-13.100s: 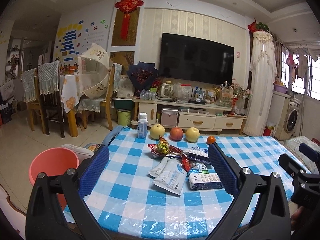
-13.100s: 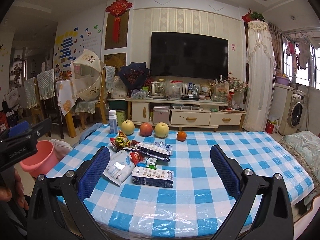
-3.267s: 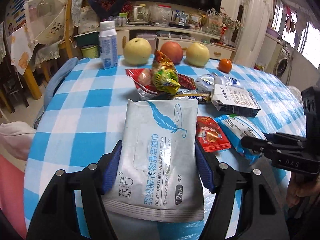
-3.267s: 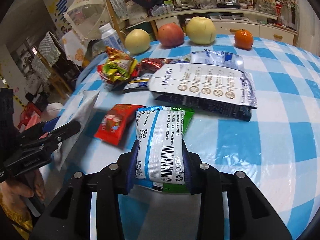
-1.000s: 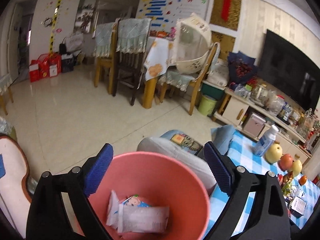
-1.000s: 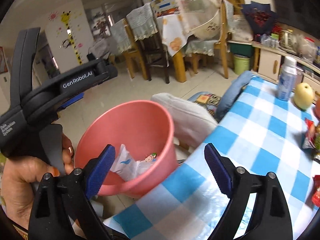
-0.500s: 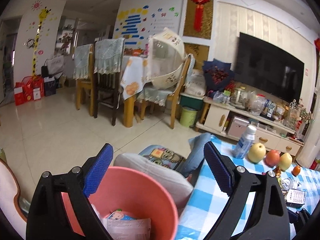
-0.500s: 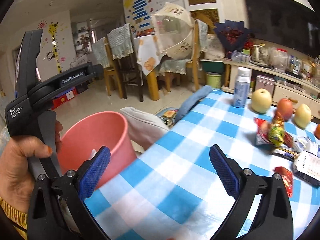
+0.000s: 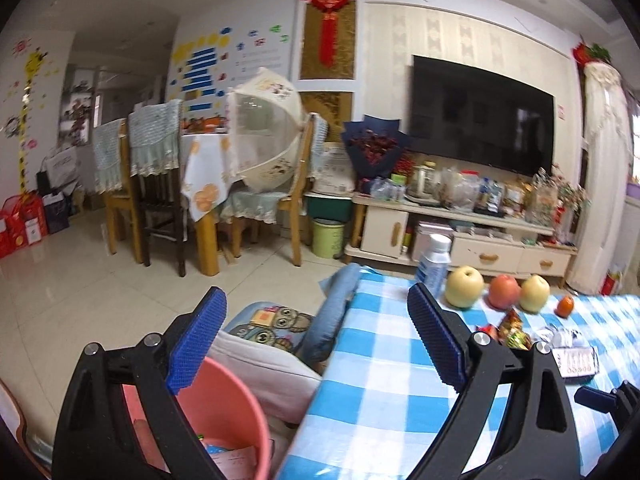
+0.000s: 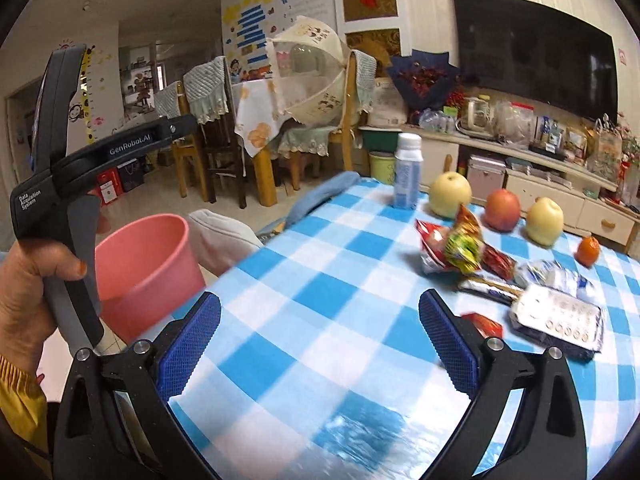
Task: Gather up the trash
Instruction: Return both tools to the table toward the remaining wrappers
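Several wrappers (image 10: 472, 256) lie on the checked surface (image 10: 320, 300), near the fruit; some trash already sits in the pink bin (image 9: 224, 412) beside it. Both tongs, left (image 9: 316, 344) and right (image 10: 320, 340), gape empty. Next: reach for another wrapper and grip it.

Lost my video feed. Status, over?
Left gripper and right gripper open, empty. Wrappers on the checked table; pink bin beside it. Nothing in the way.
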`<state>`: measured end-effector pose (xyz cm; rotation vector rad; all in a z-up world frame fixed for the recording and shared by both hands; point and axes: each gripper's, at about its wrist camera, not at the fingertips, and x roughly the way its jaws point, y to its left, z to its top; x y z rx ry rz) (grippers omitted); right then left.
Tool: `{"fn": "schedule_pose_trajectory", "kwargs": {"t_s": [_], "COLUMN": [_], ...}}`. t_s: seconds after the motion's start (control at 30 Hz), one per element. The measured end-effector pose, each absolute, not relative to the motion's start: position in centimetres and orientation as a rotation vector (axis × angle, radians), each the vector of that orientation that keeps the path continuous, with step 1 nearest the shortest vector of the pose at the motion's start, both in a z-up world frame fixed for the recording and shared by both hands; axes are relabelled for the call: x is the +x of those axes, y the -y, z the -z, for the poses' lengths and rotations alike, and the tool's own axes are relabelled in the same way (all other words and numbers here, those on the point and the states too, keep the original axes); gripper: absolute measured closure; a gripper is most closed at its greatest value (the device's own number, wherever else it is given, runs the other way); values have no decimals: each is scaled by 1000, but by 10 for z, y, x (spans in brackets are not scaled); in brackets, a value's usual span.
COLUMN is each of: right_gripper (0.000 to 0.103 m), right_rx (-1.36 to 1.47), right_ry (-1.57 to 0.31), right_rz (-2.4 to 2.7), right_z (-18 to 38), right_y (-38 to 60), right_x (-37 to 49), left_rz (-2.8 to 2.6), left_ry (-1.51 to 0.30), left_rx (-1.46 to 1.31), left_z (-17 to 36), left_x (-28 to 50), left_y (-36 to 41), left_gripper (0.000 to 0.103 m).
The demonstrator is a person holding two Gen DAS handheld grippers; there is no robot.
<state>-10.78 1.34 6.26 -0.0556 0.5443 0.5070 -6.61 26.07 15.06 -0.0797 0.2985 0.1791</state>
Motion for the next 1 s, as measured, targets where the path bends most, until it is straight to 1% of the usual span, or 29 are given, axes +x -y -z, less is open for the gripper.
{"fn": "schedule_pose_trajectory", "kwargs": {"t_s": [0.2,0.47,0.73,1.0], "right_gripper": [5,5,5,5], "right_rx": [-27,-33,13,80], "right_ry": [-559,-581,-605,-626], "right_rz": [-482,-399,-292,-209], "right_z": [-59,-56,-56,-54], "right_y": [19,70,126,180], "right_x": [-110,-109,-100,-88], "left_rz": [-108,7,117,221], "left_ry": [-322,-361,-410,-473], "left_rx": [-46,54,154,200], "left_z": [-144,-133,-115,-94], "left_x": [-57,-45,-34,-30], "left_y": [-228,-167,-106,-65], "left_gripper": [11,11,11,11]}}
